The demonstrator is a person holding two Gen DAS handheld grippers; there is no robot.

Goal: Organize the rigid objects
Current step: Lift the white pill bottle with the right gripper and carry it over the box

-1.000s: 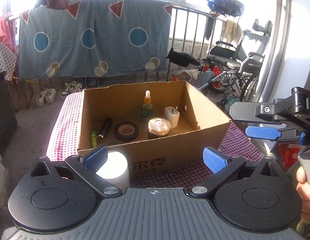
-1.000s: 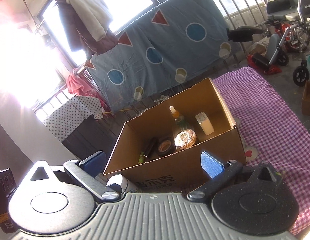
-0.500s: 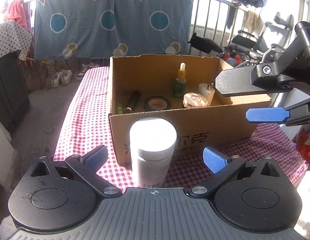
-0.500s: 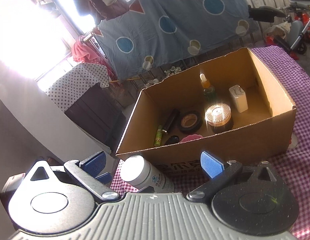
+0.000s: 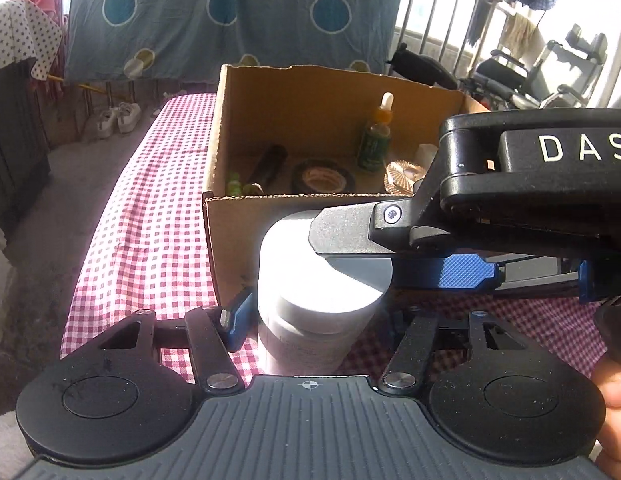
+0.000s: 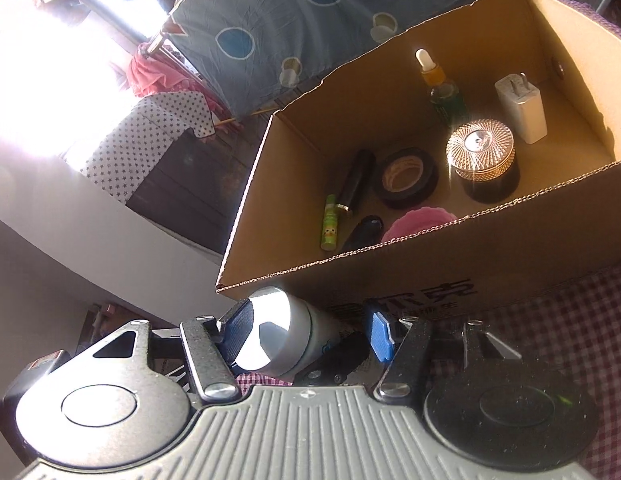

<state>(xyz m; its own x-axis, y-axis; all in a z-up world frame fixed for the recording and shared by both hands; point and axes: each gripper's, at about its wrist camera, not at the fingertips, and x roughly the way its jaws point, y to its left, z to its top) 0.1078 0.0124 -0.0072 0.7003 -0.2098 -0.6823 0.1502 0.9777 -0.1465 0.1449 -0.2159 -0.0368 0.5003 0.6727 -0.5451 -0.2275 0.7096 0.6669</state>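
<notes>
My left gripper [image 5: 314, 316] is clamping the white jar [image 5: 318, 300] upright on the checked cloth [image 5: 150, 216], right against the front of the cardboard box [image 5: 238, 248]; my right gripper [image 6: 306, 336] is closing around the jar's cap, contact unclear, tape roll [image 6: 406, 178] lying inside the box

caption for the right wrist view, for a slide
Both grippers close on a white jar beside the cardboard box of small items.

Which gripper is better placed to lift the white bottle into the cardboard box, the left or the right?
Probably the left. The left gripper pinches the white bottle low on its body, facing the cardboard box. The right gripper only straddles its cap, with one pad apart.
</notes>
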